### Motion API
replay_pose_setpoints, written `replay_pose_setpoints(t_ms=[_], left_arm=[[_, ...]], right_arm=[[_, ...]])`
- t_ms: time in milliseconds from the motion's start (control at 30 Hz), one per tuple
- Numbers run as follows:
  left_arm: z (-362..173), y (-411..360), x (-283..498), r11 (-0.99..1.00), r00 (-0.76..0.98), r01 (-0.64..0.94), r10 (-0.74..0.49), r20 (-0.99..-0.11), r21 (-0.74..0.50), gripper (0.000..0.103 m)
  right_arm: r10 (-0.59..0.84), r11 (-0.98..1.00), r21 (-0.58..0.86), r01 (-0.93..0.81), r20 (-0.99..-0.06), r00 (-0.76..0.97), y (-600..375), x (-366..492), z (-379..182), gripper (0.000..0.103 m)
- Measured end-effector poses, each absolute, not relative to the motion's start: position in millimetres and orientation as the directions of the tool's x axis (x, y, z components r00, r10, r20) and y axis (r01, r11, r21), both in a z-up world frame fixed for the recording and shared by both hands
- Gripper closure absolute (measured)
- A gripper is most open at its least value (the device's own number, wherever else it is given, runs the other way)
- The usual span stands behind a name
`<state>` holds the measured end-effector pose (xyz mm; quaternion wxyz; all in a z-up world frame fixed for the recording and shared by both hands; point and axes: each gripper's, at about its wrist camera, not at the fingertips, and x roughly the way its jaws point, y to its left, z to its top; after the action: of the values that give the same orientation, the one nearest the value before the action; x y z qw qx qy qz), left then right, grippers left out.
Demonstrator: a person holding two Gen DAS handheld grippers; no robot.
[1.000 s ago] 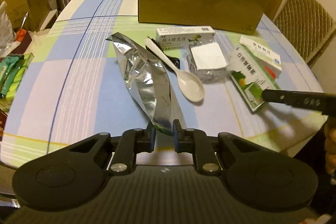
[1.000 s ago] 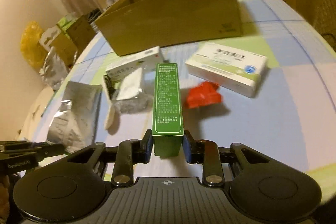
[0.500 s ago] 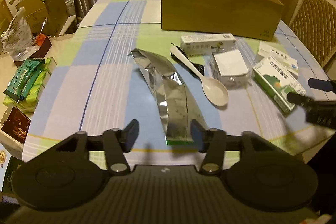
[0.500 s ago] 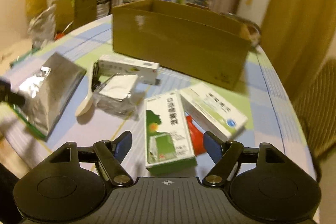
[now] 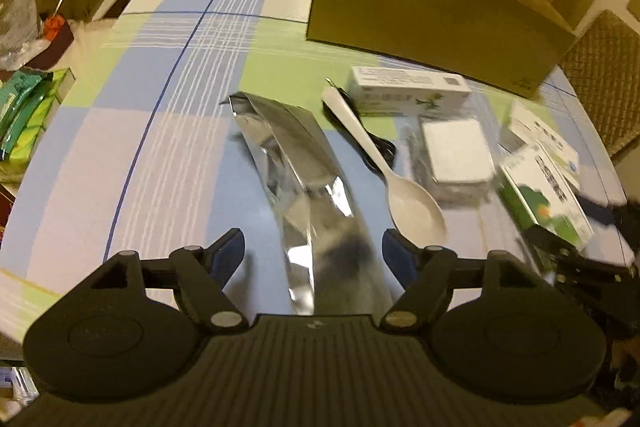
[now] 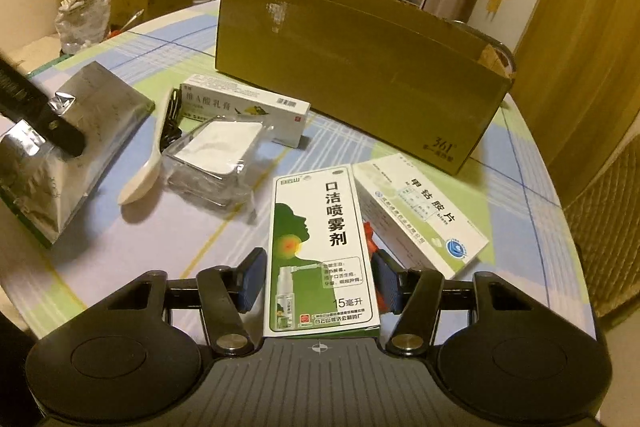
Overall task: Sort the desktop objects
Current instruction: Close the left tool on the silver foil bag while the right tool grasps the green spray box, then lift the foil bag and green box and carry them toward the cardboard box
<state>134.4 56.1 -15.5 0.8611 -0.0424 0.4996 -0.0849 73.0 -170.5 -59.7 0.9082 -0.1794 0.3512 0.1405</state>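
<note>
I just let go of both things. My left gripper (image 5: 313,247) is wide apart over the shiny bag (image 5: 304,183), and my right gripper (image 6: 318,283) is apart around the green box (image 6: 320,251). Both lie on the table (image 6: 516,195), still unsorted.

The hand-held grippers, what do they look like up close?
Both match. The left hand-held gripper and right hand-held gripper are matte black, with a ribbed centre plate bearing a small crosshair mark, round lobes on either side, silver pivot screws, and dark blue pads on the fingertips. No cables or sleeves show.
</note>
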Motion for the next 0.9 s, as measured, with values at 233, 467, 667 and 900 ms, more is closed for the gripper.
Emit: replay_pose_setpoints(t_ms=[233, 467, 667, 900], left_arm=[[-32, 64, 176, 0.971, 0.379, 0.098, -0.238, -0.894, -0.217, 0.033], [-35, 55, 186, 0.976, 0.354, 0.154, -0.201, -0.913, -0.156, 0.046], [-31, 54, 168, 0.966, 0.351, 0.225, -0.204, -0.914, -0.129, 0.063], [-32, 48, 133, 0.946, 0.313, 0.307, -0.204, -0.927, -0.105, 0.059]], right_arm=[[0.140, 0.891, -0.225, -0.395, -0.691, 0.709, -169, 80, -60, 0.048], [0.150, 0.898, -0.199, -0.393, -0.701, 0.697, -170, 88, -63, 0.048], [0.192, 0.945, -0.033, -0.324, -0.746, 0.637, -185, 84, -52, 0.048], [0.198, 0.947, -0.012, -0.322, -0.767, 0.610, -182, 75, -53, 0.048]])
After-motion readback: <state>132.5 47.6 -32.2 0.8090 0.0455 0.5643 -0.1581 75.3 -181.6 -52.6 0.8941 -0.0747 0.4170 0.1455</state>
